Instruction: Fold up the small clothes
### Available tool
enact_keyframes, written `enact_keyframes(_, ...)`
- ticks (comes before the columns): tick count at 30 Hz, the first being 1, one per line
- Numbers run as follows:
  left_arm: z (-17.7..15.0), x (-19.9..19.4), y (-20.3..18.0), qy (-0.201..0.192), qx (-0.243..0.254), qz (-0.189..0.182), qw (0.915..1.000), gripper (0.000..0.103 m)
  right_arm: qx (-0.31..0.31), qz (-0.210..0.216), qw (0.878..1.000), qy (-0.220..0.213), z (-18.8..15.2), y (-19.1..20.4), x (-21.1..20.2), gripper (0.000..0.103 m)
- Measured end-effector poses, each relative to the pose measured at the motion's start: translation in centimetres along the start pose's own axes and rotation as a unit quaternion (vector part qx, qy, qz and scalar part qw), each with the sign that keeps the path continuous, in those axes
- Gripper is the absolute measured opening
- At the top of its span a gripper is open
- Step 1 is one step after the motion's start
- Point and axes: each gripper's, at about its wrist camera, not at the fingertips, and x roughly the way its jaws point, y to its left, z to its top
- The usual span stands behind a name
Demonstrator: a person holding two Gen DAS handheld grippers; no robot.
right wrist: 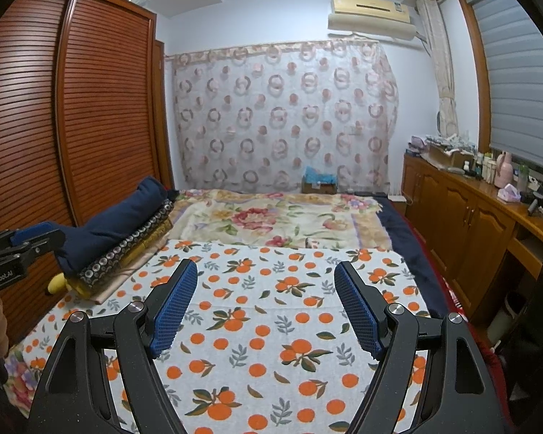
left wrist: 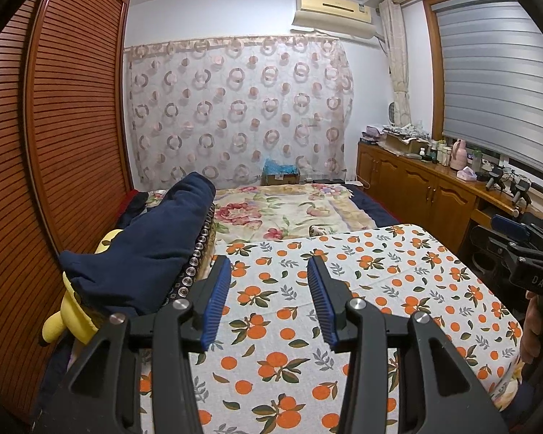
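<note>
Orange-print cloth (right wrist: 257, 325): white ground, orange fruit and grey-green leaf motifs, spread flat over the near end of the bed, a faint crease running across it. Beyond it, a floral blanket (right wrist: 271, 217) covers the far end.

Clothes stack (right wrist: 126, 249): sits at the left edge of the orange-print cloth, beside the slatted wardrobe (right wrist: 90, 108). Rolled navy garment (left wrist: 155, 246) on top; dark ring-patterned piece and tan layers beneath. Yellow plush toy (left wrist: 68, 322) pokes out at the stack's near end.

Left gripper (left wrist: 269, 300): jaws parted, nothing between, above the cloth.

Right gripper (right wrist: 266, 311): jaws wider apart, empty, likewise above the cloth.
</note>
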Motion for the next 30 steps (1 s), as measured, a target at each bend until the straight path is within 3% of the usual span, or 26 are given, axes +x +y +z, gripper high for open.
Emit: enact_keyframes(30, -0.04, -0.11, 0.1, -0.002, 0.001, 0.001, 1.0, 0.045, 0.0, -0.001, 1.0, -0.001, -0.24, -0.2, 0.25, 0.08)
